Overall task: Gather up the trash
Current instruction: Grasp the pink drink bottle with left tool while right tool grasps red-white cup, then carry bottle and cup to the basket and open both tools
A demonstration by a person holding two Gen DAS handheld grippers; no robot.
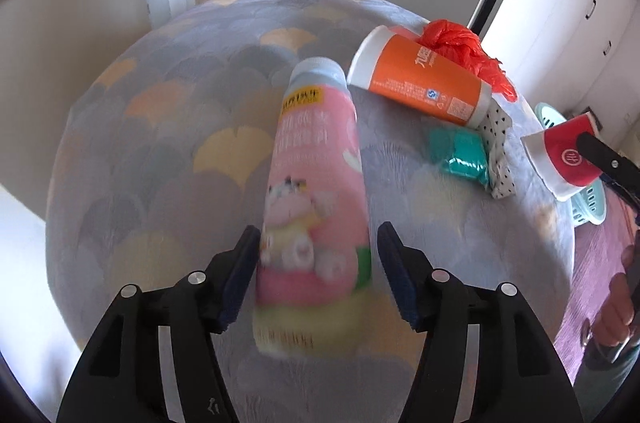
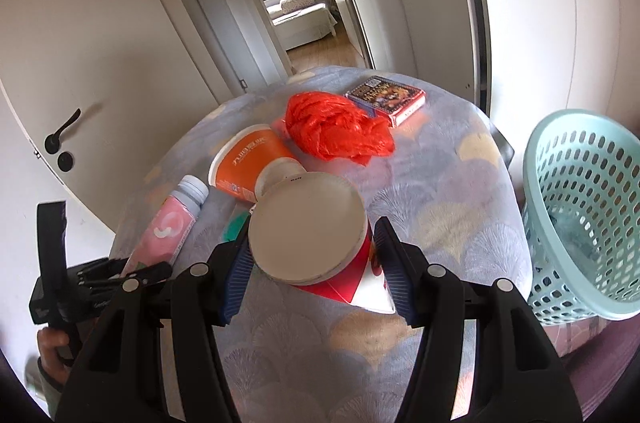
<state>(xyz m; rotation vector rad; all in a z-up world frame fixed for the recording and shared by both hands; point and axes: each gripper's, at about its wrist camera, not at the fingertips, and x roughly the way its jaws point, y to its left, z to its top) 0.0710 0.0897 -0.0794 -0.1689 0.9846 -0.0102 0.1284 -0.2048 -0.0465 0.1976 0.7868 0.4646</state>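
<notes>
- The bench (image 2: 460, 191), draped in a patterned cloth, is carrying the trash; the mint basket (image 2: 580, 207) is standing just beside its right edge.
- The left hand-held gripper (image 1: 316, 263) is straddling the lying pink bottle (image 1: 316, 191); its left pad looks to be touching, the right pad standing clear, so the jaws are open and should be centred on the body before closing.
- The right hand-held gripper (image 2: 312, 263) is clamping the red paper cup (image 2: 316, 247) by its sides, which should be carried over the basket rim before release.
- The orange cup (image 2: 248, 163) and red plastic bag (image 2: 336, 127) are lying beyond, untouched.
- Only the right wrist view is showing the small box (image 2: 386, 97) and the basket's inside; only the left is showing the teal bundle (image 1: 460, 151) and dotted wrapper (image 1: 500, 147).
</notes>
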